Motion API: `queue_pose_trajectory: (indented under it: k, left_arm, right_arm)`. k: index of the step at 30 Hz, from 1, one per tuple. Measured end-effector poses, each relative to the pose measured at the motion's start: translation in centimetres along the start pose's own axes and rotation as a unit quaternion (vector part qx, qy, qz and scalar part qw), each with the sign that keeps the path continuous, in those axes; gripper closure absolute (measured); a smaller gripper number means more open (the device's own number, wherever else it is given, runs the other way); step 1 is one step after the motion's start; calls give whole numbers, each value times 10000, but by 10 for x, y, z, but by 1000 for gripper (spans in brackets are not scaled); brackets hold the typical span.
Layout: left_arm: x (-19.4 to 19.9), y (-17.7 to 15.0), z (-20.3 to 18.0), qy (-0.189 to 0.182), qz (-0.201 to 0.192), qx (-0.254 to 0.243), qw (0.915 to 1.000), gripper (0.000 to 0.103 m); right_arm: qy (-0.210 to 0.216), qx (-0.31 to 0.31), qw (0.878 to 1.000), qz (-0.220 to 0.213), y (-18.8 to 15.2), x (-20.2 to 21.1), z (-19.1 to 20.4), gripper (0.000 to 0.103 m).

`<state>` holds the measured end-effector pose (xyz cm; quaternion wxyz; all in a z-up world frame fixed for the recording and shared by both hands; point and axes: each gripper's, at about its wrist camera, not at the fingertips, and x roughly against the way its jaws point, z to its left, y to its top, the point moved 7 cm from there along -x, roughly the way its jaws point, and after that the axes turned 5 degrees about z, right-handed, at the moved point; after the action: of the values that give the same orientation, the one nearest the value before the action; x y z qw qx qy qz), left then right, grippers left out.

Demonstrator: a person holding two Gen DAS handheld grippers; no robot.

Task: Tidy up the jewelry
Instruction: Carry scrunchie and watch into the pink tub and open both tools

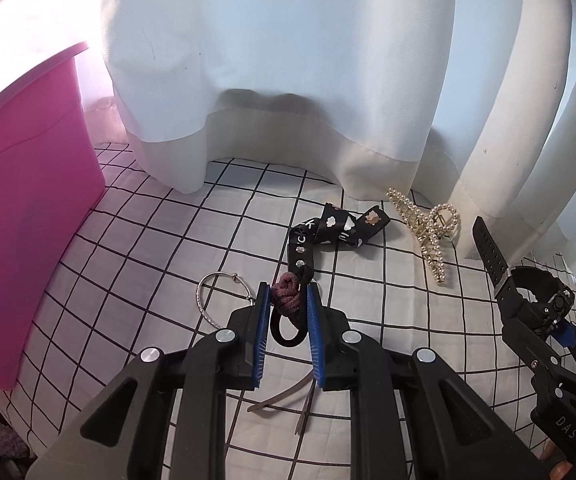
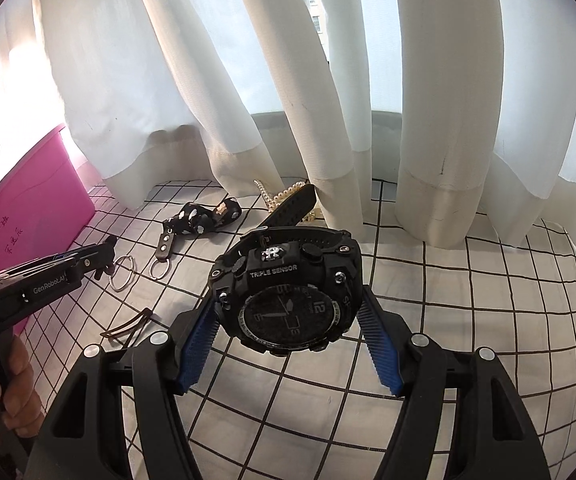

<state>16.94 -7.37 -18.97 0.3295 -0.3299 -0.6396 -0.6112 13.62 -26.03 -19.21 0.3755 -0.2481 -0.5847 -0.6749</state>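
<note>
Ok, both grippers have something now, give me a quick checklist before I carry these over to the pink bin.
1. Left gripper shut on the hair tie: ok, the pads pinch its maroon knot and the black loop hangs below.
2. Right gripper shut on the black watch: ok, the pads press on both sides of the case.
3. Watch strap clear of the pearl hair claw: cannot tell, it overlaps the claw in the right wrist view.
4. Hair tie clear of the silver bangle and the printed keychain strap: cannot tell.
5. Pink bin open on top: cannot tell, only its wall and rim show.
</note>
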Motion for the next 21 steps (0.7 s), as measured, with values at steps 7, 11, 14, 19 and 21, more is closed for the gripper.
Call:
queue_pose_trajectory:
  k: [7, 11, 14, 19, 21]
  left_arm:
    - [26, 1, 3, 24, -136, 91, 9999, 85]
    - [46, 5, 9, 102, -262, 225, 9994, 85]
    - [63, 7, 16, 185, -375, 376, 9984, 85]
    - [94, 7, 36, 448, -582, 668, 9951, 85]
    - [107, 5, 48, 576, -658, 833, 9927, 85]
  right_arm:
    - [153, 277, 9994, -129, 12, 26, 15, 38]
    - [300, 450, 9983, -213, 22, 40, 24, 38]
    - [443, 625, 9967, -278, 31, 50, 33, 38]
    - [759, 988, 9915, -363, 48, 56, 54, 38]
    - [910, 1135, 9886, -400, 53, 59, 63, 38]
